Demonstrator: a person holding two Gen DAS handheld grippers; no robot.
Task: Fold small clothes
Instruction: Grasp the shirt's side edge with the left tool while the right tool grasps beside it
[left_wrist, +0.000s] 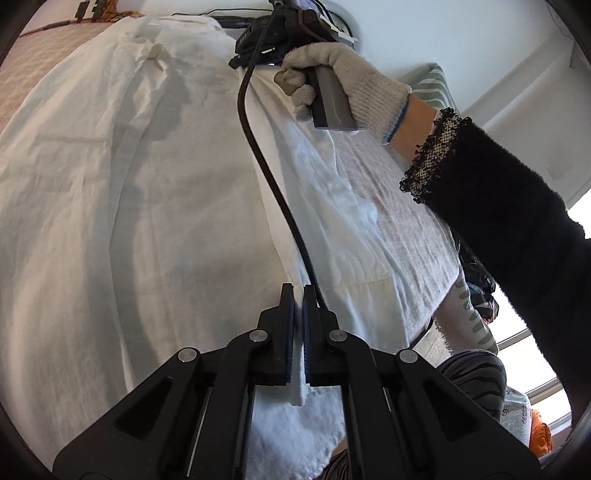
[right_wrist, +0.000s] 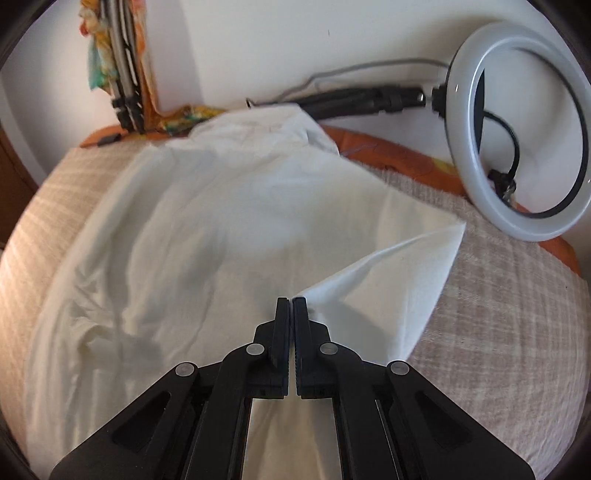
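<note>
White garment (right_wrist: 207, 229) lengthwise toward far wall

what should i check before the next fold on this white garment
1. Left gripper jaws shut on the white garment: ok, cloth shows between them.
2. Right gripper jaws shut on the garment's edge: ok, a fold lifts from the tips.
3. Black cable clear of the cloth: not ok, it hangs across the garment.
4. Ring light clear of the fold: ok, it lies beside the garment.
5. Garment smooth: not ok, wrinkled.
</note>
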